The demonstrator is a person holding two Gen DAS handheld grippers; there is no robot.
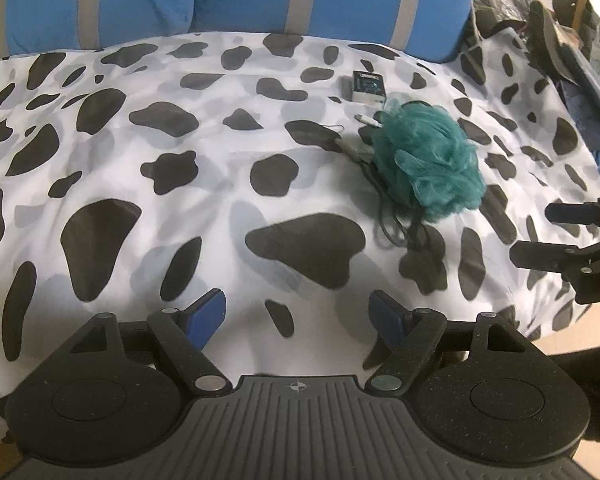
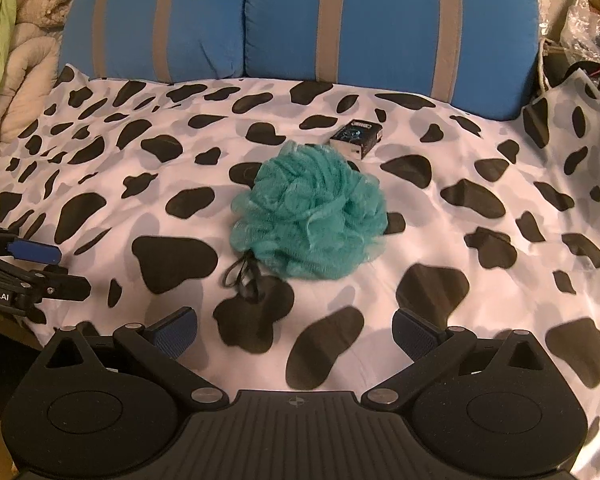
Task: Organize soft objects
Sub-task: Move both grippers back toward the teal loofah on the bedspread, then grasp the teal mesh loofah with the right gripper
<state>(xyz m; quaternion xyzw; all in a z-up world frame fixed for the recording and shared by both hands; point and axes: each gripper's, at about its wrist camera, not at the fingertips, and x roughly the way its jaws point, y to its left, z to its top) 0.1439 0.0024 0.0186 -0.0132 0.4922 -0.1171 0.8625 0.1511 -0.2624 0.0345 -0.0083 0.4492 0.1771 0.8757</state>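
A teal mesh bath pouf (image 1: pixel 428 160) (image 2: pixel 310 212) lies on a bed sheet with black cow spots (image 1: pixel 204 200) (image 2: pixel 440 216), a black cord loop (image 2: pixel 244 276) trailing from its near side. My left gripper (image 1: pixel 300 316) hovers over the sheet to the left of the pouf, open and empty. The right gripper (image 2: pixel 296 332) faces the pouf from the near side, open with nothing between its blue pads (image 2: pixel 176 332). Each gripper shows in the other's view, the right gripper (image 1: pixel 556 236) at the right edge and the left gripper (image 2: pixel 48 268) at the left edge.
Two blue pillows with grey stripes (image 1: pixel 260 0) (image 2: pixel 380 28) line the far side of the bed. A small dark box (image 1: pixel 368 86) (image 2: pixel 356 136) and a white cable (image 1: pixel 368 120) lie just beyond the pouf. Bags and clutter (image 1: pixel 560 32) fill the right; a beige quilt (image 2: pixel 16 52) is bunched at the far left.
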